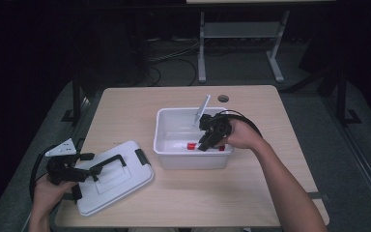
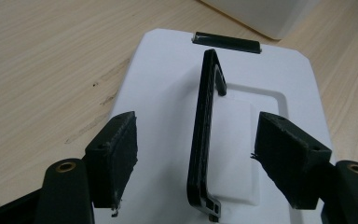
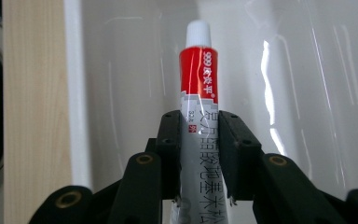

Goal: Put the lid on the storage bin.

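Right tongs [image 3: 199,154]: pinching the red-and-grey tube [image 3: 198,93] by its lower half, cap pointing away, so the tube can go down cap-first.
Tube's place: between the right tongs' pads, inside the white bin [image 1: 166,145], close to its floor.
Left tongs [image 2: 196,149]: spread, pads clear on either side of the lid's black handle [image 2: 204,135], seemingly ready to take it.
Lid [image 1: 113,176]: flat on the bench [image 1: 125,106] under the left tongs, off the bin so the opening stays free.
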Demonstrator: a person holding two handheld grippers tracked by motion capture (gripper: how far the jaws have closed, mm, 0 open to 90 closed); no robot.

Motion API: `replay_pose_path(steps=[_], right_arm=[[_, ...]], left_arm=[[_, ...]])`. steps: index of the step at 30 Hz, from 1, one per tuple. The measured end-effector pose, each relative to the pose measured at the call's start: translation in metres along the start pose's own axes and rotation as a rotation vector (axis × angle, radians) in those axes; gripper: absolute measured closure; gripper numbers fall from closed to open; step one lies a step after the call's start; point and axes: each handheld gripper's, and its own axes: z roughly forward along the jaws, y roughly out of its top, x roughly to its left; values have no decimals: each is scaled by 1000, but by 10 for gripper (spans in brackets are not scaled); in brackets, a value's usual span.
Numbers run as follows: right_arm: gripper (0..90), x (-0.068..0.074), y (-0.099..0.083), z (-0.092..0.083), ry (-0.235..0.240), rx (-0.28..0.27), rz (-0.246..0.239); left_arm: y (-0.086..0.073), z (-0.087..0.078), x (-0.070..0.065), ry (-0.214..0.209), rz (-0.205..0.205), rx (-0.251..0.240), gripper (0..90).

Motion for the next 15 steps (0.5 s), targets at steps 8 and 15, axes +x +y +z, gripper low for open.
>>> replay_pose_path(steps=[8, 15], right_arm=[[632, -1, -2, -1, -11, -11, 18], [618, 2, -3, -8, -25, -14, 26]], left_arm=[[0, 0, 0, -1, -2, -3, 292], [0, -1, 0, -1, -2, -4, 292]])
